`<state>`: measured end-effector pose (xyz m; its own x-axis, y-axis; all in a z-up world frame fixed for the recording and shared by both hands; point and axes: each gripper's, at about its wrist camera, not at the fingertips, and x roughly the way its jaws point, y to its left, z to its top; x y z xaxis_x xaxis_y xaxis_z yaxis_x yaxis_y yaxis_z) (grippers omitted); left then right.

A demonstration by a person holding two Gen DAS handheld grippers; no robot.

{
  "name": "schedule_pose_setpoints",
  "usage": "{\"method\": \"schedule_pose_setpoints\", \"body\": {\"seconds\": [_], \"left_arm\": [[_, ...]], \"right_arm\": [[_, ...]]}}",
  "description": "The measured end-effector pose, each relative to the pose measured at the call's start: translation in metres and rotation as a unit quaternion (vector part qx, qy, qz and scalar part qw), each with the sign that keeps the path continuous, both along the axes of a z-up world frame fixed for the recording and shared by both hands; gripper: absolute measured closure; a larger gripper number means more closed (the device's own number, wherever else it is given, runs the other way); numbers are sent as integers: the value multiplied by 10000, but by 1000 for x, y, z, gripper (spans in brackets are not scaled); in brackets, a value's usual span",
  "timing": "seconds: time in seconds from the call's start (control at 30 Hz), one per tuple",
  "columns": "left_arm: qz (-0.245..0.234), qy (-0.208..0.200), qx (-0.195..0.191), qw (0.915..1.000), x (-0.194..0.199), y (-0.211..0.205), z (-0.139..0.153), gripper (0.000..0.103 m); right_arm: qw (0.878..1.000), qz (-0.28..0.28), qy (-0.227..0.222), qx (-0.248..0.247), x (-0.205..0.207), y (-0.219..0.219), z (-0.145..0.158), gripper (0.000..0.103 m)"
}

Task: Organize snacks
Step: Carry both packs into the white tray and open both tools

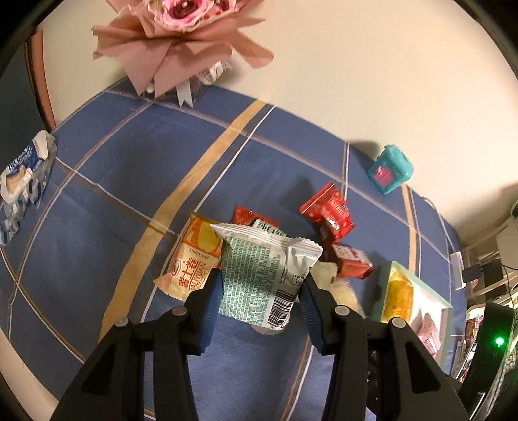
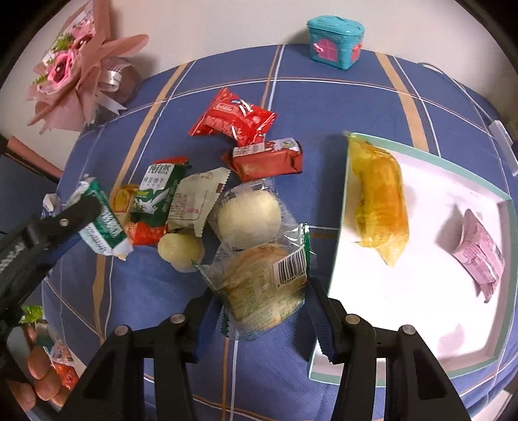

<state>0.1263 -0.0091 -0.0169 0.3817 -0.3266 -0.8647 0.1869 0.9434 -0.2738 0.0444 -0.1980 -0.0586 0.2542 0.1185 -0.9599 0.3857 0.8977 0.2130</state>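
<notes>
Snack packets, light, crinkly, slippery: my left gripper (image 1: 260, 285) pinches green-print packet (image 1: 259, 275) mid-body; my right gripper (image 2: 264, 301) clamps clear pastry packet (image 2: 259, 285) likewise.

Pink bouquet (image 1: 181, 29), teal toy house (image 2: 335, 40) on blue plaid cloth (image 1: 129, 155).

Wrapped snacks (image 2: 226, 181) heaped beside white tray (image 2: 505, 207).
</notes>
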Motion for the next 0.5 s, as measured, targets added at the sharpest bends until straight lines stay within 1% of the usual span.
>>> {"method": "schedule_pose_setpoints", "body": {"seconds": [0.03, 0.07, 0.13, 0.27, 0.33, 0.5], "left_arm": [[-23, -50, 18, 10000, 0, -2, 3, 55], [-51, -101, 33, 9999, -2, -4, 6, 55], [-123, -165, 50, 9998, -4, -10, 10, 55], [-350, -195, 23, 9992, -10, -25, 15, 55], [-477, -190, -7, 9987, -14, -34, 17, 55], [-856, -220, -46, 9961, -28, -62, 22, 55]], "right_arm": [[10000, -23, -15, 4, -1, -4, 8, 48], [10000, -54, -38, -1, -10, -10, 20, 48], [9999, -122, -88, -66, -23, -7, 32, 48], [9991, -349, -124, -182, -31, -23, 39, 48], [9984, -520, -77, -224, -31, -30, 38, 48], [9919, -1208, 64, -389, -53, -74, 40, 48]]}}
